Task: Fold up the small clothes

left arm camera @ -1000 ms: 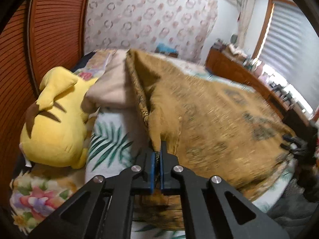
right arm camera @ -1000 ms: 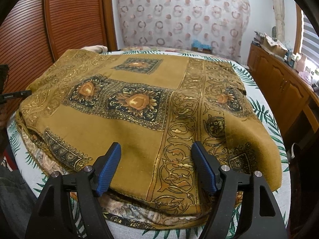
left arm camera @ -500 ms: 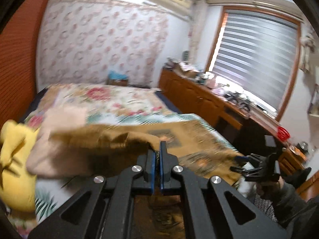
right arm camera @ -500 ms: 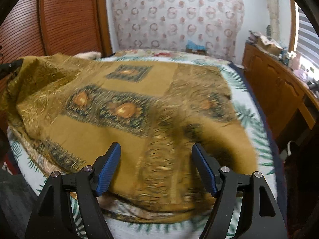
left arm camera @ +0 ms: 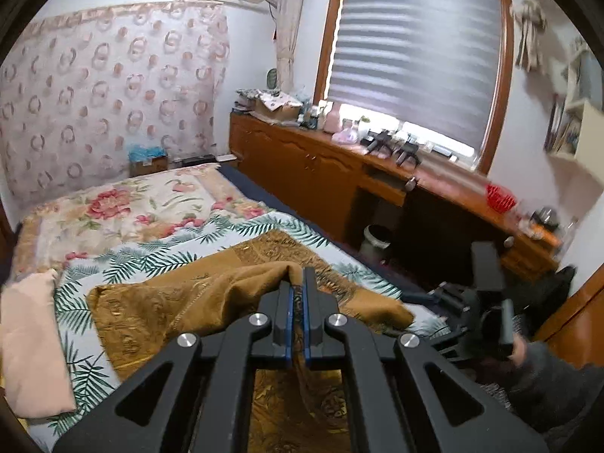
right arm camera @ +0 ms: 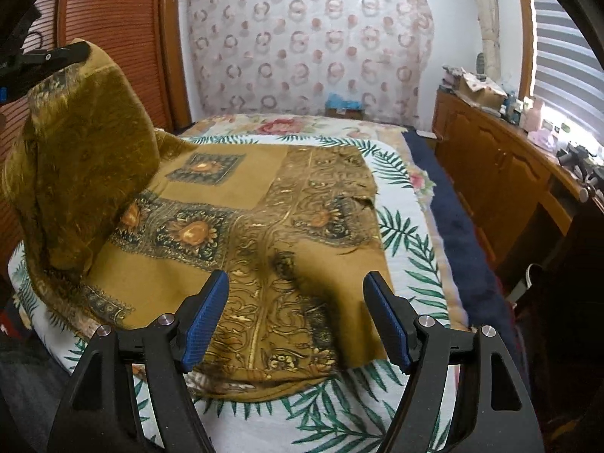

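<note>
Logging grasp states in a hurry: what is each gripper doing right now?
Left gripper: shut on the mustard patterned cloth, lifting one edge.
Right gripper: open, holding nothing, fingers above the cloth's near edge.

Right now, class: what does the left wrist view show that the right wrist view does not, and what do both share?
Only the left wrist view shows the left gripper shut on a fold of the brown cloth, a pink pillow and a red basket. Only the right wrist view shows the right gripper open above the cloth's flower squares and the slatted wardrobe. Both share the cloth, the leaf-print bedcover and the sideboard.
</note>
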Demonstrator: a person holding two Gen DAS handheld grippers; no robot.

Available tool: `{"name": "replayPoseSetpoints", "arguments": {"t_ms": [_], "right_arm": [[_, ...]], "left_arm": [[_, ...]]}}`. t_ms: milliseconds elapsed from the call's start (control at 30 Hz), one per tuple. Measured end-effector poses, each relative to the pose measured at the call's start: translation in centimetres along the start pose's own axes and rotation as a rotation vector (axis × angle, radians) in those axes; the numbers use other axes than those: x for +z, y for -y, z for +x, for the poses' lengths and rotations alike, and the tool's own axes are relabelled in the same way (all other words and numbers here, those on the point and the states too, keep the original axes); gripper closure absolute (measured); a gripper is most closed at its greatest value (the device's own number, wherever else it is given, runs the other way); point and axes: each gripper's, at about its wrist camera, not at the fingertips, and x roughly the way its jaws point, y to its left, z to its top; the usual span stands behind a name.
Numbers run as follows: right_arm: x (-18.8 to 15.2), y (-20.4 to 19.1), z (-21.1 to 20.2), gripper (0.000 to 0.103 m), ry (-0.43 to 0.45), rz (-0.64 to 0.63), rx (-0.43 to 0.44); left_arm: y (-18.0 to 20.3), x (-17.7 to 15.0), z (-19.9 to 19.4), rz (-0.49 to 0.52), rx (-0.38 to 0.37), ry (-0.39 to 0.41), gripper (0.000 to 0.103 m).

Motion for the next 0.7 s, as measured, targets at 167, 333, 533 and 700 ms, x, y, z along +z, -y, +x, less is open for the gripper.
{"name": "replayPoseSetpoints", "arguments": {"t_ms": [167, 333, 533, 700], "right_arm": [[-0.1, 0.5, -0.4, 0.028, 0.005, 0.008, -0.002], [0.2, 0.5, -0.7, 0.028, 0.018, 0.011, 0.006], [1.4, -1.1, -0.4, 0.028, 0.027, -0.02, 0.045], [2.1, -3.2, 2.0, 0.028, -0.014, -0.074, 0.089]], "left_arm": [[1.6, -1.0, 1.4, 0.057, 0.017, -0.066, 0.085], [0.8, -1.9, 0.8, 0.047, 0.061, -0.061, 0.079], [-2.1, -4.4, -0.7, 0.005, 0.127, -0.062, 0.079], [-4.3, -6.9, -1.2, -0.041, 0.178, -0.082, 0.078]]}}
